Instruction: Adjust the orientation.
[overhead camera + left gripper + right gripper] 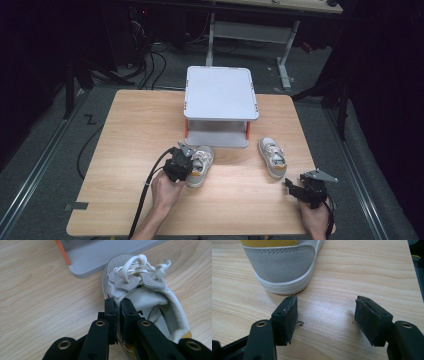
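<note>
Grey suede shoe [140, 290] sits pinched by its side wall in the left tool [119, 305].

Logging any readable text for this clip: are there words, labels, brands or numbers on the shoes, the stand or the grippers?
No readable text.
Left shoe: dark marks on the insole by the left gripper, mostly hidden, unreadable.
Right shoe, grey stand, right gripper: nothing legible.

black two-jaw left gripper [183, 159] and right gripper [295, 186], brass-ringed screw holes, grey three-cornered plates, trailing black cables.
</note>
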